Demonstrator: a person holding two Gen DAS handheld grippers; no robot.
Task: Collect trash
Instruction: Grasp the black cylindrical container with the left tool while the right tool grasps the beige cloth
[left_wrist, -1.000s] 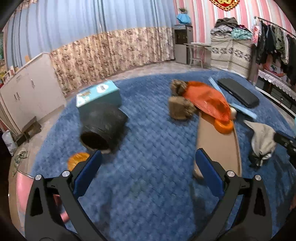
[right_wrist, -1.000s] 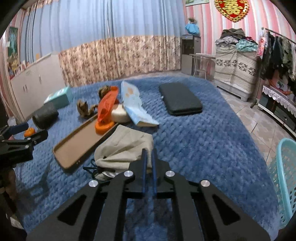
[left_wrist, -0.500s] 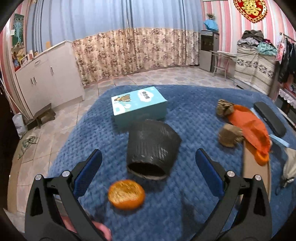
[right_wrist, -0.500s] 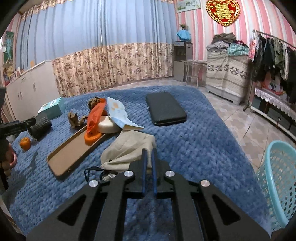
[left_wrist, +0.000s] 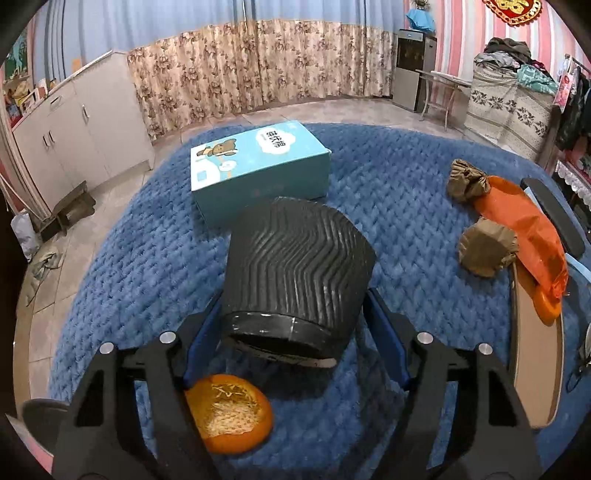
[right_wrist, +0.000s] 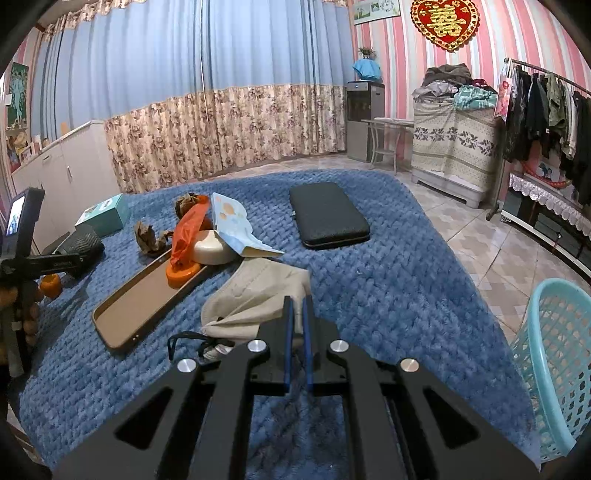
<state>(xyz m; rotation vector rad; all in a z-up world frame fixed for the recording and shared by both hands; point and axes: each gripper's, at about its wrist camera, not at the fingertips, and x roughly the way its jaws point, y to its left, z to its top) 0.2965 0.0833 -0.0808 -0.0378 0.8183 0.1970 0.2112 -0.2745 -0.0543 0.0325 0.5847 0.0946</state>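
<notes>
While my left tongs (left_wrist: 295, 325) are closing around the black bin (left_wrist: 295, 273) lying between them, I grab its stiff, bumpy, light sides. My right tongs (right_wrist: 297, 325) are shut, empty.

A bedroom with pink striped walls and long blue curtains

Blue curtains (right_wrist: 166, 59) with a floral lower band (right_wrist: 229, 125) run along the far wall above a tiled floor (right_wrist: 491, 236). White cabinets (left_wrist: 70, 136) stand at the left. A water dispenser (right_wrist: 364, 118), a small table (right_wrist: 386, 140), a cloth-covered chest (right_wrist: 454, 140) and a clothes rack (right_wrist: 546, 107) line the pink striped wall (right_wrist: 399, 48), under a red heart ornament (right_wrist: 445, 20).
</notes>
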